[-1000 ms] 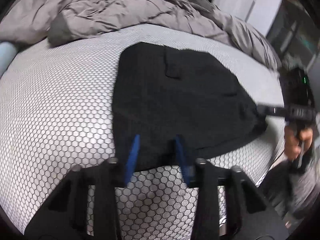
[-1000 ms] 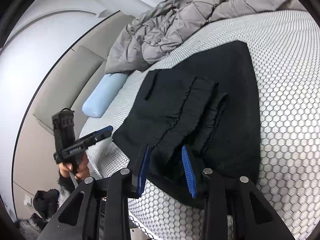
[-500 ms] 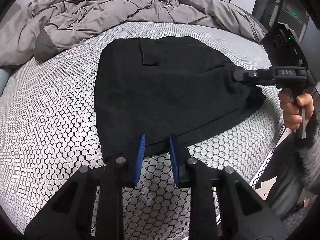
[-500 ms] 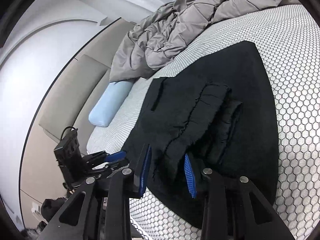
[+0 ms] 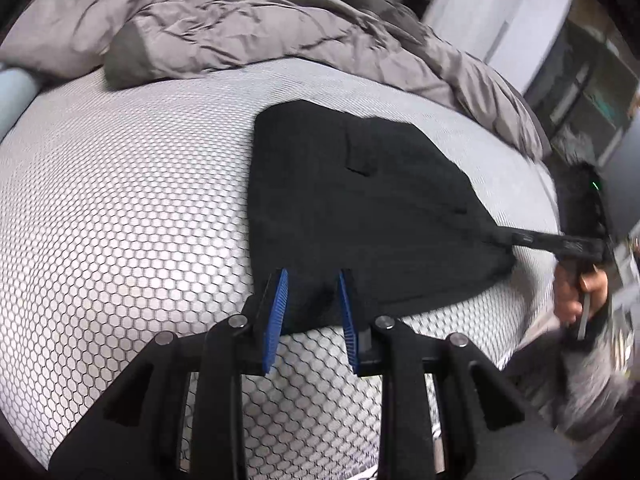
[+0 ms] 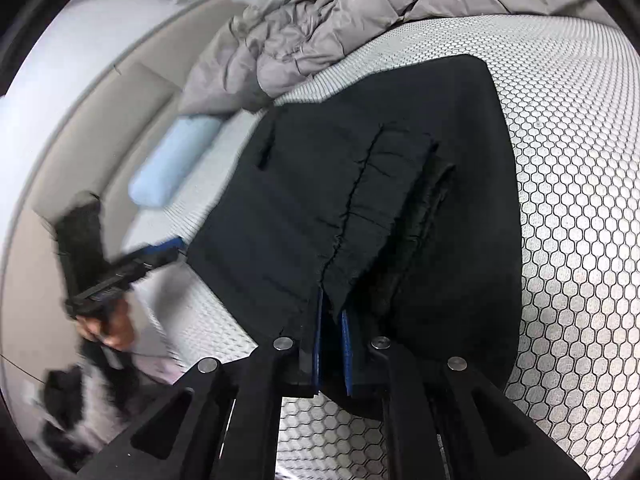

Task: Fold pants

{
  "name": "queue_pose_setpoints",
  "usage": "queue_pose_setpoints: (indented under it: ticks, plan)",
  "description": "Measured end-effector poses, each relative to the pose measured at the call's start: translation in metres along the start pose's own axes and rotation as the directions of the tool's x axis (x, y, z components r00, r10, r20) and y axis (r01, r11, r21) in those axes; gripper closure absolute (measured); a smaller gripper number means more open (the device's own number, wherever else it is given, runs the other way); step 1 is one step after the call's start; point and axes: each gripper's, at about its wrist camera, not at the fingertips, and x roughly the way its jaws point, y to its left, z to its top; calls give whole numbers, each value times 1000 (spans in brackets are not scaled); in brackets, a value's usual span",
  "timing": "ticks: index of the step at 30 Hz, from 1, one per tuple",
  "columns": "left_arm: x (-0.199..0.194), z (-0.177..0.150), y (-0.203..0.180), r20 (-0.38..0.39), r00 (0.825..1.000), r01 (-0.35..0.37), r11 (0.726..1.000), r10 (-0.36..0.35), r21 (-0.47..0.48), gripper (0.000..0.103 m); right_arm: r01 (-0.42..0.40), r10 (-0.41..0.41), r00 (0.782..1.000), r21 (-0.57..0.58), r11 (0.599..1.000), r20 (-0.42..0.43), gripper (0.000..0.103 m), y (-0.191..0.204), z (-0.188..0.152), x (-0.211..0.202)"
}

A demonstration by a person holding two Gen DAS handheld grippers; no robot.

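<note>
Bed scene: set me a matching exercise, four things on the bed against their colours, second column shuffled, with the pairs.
Things:
1. pants
2. duvet
3. pillow
4. mattress cover

Looks:
A. light blue
B. black
C. grey, crumpled
D. white with a dark honeycomb pattern

Pairs: 1-B, 2-C, 3-A, 4-D

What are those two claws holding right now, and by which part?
The right claw is closing on the black pants at their gathered near edge. The left claw straddles the pants' other edge, not visibly pinching it.
</note>
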Motion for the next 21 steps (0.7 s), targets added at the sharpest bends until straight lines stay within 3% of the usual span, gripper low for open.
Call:
queue_pose_setpoints:
  ticks: [2, 4, 9, 10, 11, 13, 14, 16, 18, 21]
  plan:
    - [8, 5, 10, 3, 1000, -1, 998, 1, -68, 78, -2, 1, 998, 15, 1000, 59, 65, -3, 0, -13]
    - [20, 8, 18, -25, 1000, -3, 994, 0, -110, 77, -52, 46, 996, 71, 996, 76, 56, -15, 0, -18]
    - [46, 11, 34, -58, 998, -9, 982, -2, -188, 74, -74, 69, 997, 184, 980, 34, 56, -34, 7, 11]
    - [47, 10, 35, -59, 998, 4, 981, -16, -195, 74, -70, 63, 997, 188, 980, 43, 59, -36, 10, 14]
    - [48, 10, 35, -61, 998, 9, 982, -21, -190, 74, -50, 41, 998, 173, 984, 53, 71, -34, 14, 15]
    - [42, 4, 28, -80, 996, 12, 988, -25, -156, 74, -19, 8, 996, 128, 992, 84, 85, -28, 21, 10]
    - [38, -1, 22, -89, 996, 14, 992, -25, -125, 74, -34, 20, 993, 125, 992, 113, 87, -26, 23, 5]
    - [33, -6, 10, -98, 995, 9, 997, -17, -76, 74, 1, -13, 994, 117, 993, 106, 87, -23, 25, 3]
    - [29, -5, 5, -85, 996, 3, 998, -8, -58, 74, 129, -134, 989, 79, 989, 69, 81, -23, 26, 9]
    - [20, -2, 19, -46, 999, -4, 993, -2, -119, 73, 69, -79, 994, 123, 990, 71, 71, -34, 24, -4]
